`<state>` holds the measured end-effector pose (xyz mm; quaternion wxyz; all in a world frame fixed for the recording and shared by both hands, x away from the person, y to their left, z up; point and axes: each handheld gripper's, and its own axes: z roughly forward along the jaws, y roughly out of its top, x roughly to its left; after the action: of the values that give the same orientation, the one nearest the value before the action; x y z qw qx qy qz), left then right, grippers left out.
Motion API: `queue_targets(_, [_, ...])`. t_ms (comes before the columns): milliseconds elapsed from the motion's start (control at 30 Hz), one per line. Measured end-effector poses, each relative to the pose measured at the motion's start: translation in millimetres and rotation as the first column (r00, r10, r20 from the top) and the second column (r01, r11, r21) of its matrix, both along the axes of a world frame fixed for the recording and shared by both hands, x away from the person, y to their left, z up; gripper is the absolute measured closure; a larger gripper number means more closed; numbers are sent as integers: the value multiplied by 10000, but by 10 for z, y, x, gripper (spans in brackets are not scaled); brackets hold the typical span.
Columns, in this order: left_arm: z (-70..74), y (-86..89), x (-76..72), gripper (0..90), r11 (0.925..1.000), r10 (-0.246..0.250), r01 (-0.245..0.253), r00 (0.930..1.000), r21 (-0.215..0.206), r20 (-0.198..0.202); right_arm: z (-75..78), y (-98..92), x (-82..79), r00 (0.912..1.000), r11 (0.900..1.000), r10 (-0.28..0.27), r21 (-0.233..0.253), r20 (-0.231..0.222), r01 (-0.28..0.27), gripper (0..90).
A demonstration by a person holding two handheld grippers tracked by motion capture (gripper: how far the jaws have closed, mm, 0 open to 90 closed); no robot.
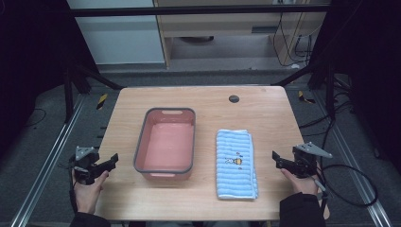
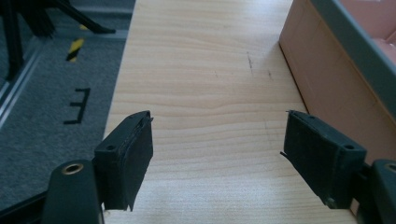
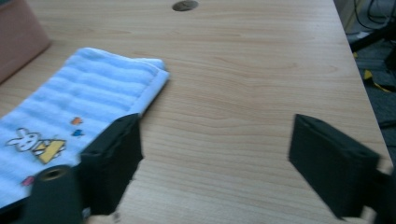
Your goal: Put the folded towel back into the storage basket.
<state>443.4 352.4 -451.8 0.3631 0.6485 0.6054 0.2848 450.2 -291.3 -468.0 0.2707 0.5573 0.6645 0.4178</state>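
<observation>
Left gripper (image 2: 217, 149) at table's (image 1: 265, 113) left edge, jaws apart, gripping nothing; right gripper (image 3: 217, 158) at right edge, jaws apart, likewise unloaded. Pink tub (image 1: 165, 142) centred, cropped to one wall in left gripper view; folded blue towel (image 3: 70, 121) just beside tub, rabbit print legible up close.

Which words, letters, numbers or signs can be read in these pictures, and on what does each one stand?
"E": a black mark like this letter, seen sideways on the grey floor left of the light wooden table, in the left gripper view.
The folded blue striped towel bears a small cartoon rabbit picture, with no words that can be read.
</observation>
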Motion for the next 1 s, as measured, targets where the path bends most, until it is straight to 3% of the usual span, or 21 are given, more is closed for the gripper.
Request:
queue_targets(200, [76, -46, -49, 248, 9995, -255, 251, 9994, 170, 224, 53, 37, -84, 9992, 9997, 224, 65, 331, -226, 312])
queue_targets(500, [221, -176, -101, 249, 9958, -918, 914, 9946, 109, 475, 131, 120, -82, 9987, 9988, 428, -238, 279, -422, 324])
queue_targets(800, [381, -333, -148, 255, 9907, -1363, 1355, 9871, 148, 841, 186, 114, -50, 9975, 9977, 670, 77, 230, -672, 334])
queue_targets(1000, [480, -482, -167, 257, 9855, -1694, 1683, 9799, 198, 1049, 287, 128, -27, 9955, 9965, 811, 154, 491, -820, 352])
